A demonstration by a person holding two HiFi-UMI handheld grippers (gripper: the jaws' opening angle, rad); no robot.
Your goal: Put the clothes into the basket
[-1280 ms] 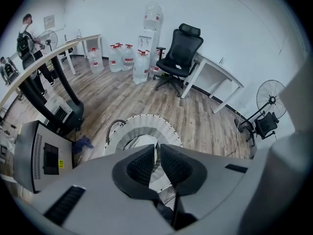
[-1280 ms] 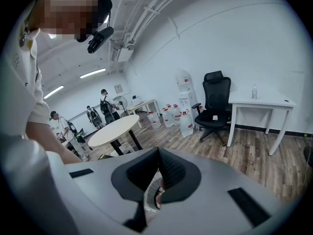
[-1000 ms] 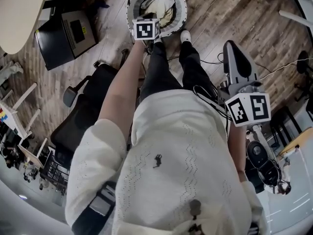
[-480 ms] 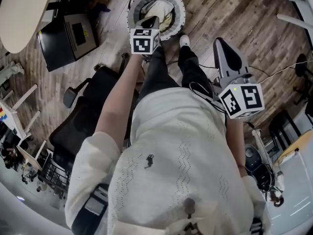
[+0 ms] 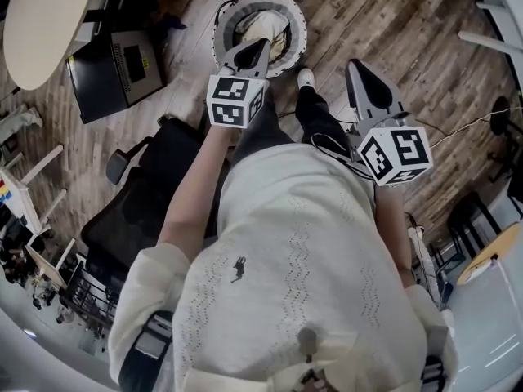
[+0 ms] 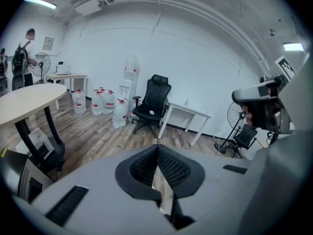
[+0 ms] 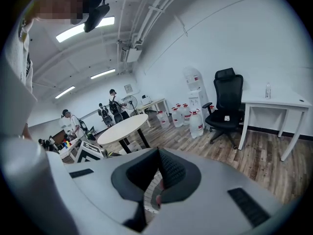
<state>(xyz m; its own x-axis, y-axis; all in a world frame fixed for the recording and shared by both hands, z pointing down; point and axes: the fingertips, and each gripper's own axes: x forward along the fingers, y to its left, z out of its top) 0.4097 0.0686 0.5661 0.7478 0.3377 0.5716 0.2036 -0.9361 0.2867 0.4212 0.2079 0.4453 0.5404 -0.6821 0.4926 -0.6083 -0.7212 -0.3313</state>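
Risen from the basket (image 5: pixel 299 24), the left gripper (image 5: pixel 255 49), clenched and empty, hangs nearer it than the closed right gripper (image 5: pixel 360 70); clothes (image 5: pixel 263 28) lie inside.

Wood floor (image 5: pixel 409 31), white walls (image 6: pixel 195 58), round table (image 6: pixel 24 99), blk office chair (image 6: pixel 152 102), water jugs (image 6: pixel 100 102).

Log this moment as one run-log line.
left gripper: shut, empty, overlaps basket near rim in head view | right gripper: shut, empty | clothes: in basket

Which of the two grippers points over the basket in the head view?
The left gripper; its tip overlaps the basket, while the right gripper stands over the floor.
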